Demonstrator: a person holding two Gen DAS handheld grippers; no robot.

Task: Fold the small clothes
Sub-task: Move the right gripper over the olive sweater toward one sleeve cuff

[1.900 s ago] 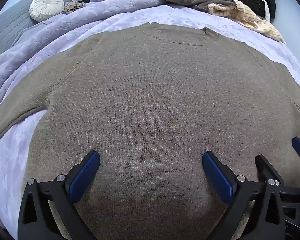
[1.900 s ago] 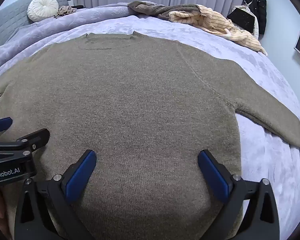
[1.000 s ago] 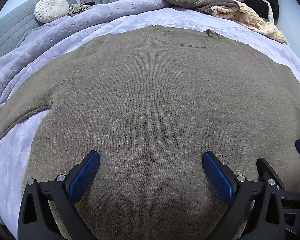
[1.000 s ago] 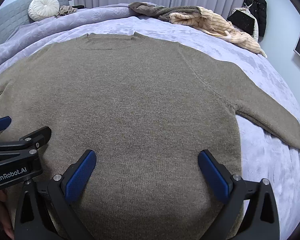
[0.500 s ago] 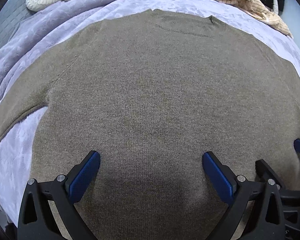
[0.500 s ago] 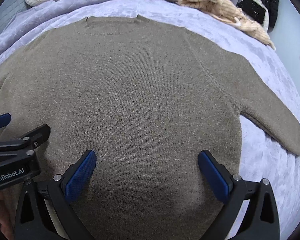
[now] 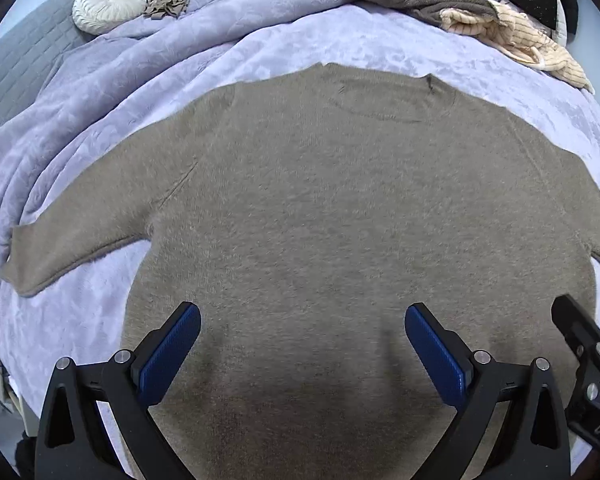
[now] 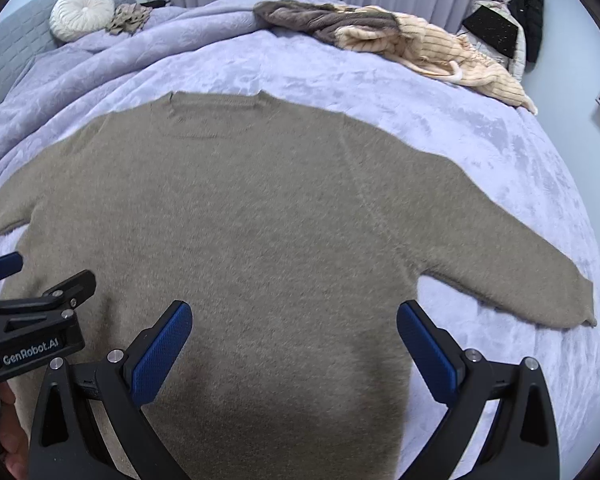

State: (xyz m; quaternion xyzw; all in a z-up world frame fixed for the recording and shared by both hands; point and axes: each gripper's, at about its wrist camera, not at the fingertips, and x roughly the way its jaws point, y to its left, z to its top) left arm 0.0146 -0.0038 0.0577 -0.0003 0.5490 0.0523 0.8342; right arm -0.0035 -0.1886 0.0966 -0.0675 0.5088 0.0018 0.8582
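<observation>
Sweater flat on bed — left gripper and right gripper both spread wide above its lower part, grasping nothing, 2 sleeves out.

Both wrist views: side by side above bed's near edge, facing headboard; shared: sweater, far-edge clothes pile.

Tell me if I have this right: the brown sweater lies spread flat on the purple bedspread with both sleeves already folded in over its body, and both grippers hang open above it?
Not quite. The sleeves are not folded in: the left sleeve and the right sleeve lie stretched outward on the purple bedspread, as each wrist view shows. The brown sweater is spread flat, and the left gripper and right gripper are open.
</observation>
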